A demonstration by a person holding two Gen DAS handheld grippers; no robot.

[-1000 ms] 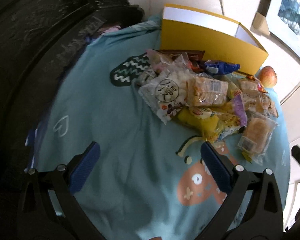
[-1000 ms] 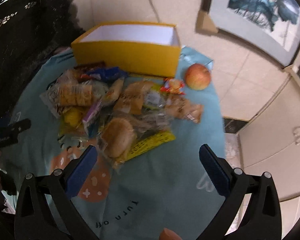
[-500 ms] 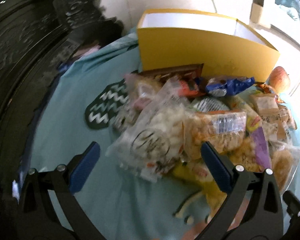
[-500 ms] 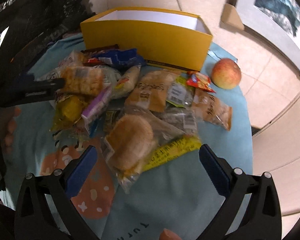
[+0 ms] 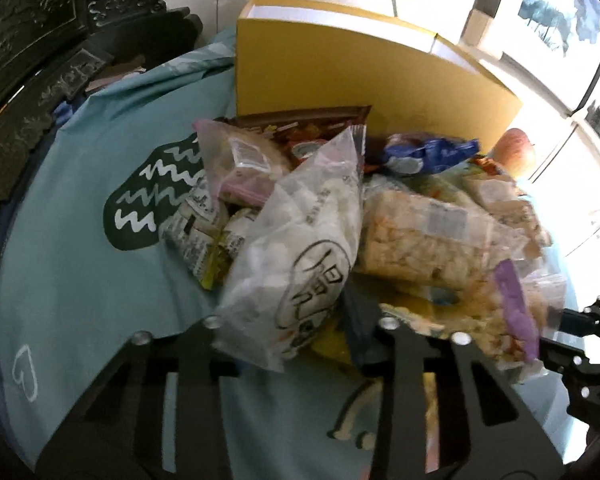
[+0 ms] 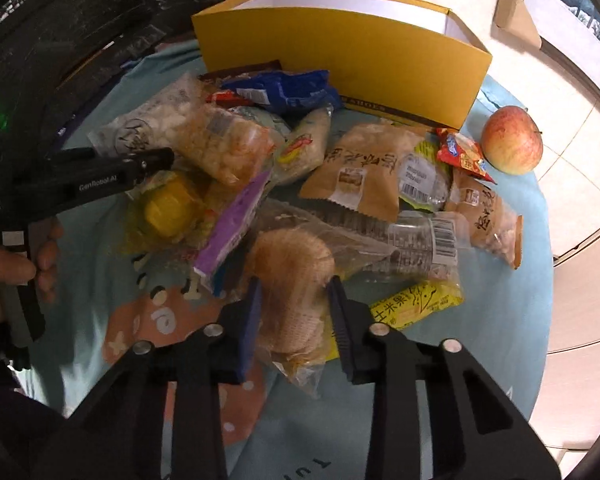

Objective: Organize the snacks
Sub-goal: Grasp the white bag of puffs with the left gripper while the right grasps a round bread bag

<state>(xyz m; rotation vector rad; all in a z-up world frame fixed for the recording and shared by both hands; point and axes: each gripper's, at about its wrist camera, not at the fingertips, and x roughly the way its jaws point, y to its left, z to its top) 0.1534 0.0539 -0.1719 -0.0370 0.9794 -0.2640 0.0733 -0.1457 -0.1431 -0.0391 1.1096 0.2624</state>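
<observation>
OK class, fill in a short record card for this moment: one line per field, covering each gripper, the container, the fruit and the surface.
left gripper: closed on the clear bag of white puffs
right gripper: closed on the wrapped bun
container: yellow box, open top, behind the snack pile
fruit: apple, right of the box
surface: teal cartoon cloth

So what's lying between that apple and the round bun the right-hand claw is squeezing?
In the right wrist view, between the apple and the wrapped bun lie a small red packet and a tan snack bag, over a clear barcoded wrapper.
</observation>
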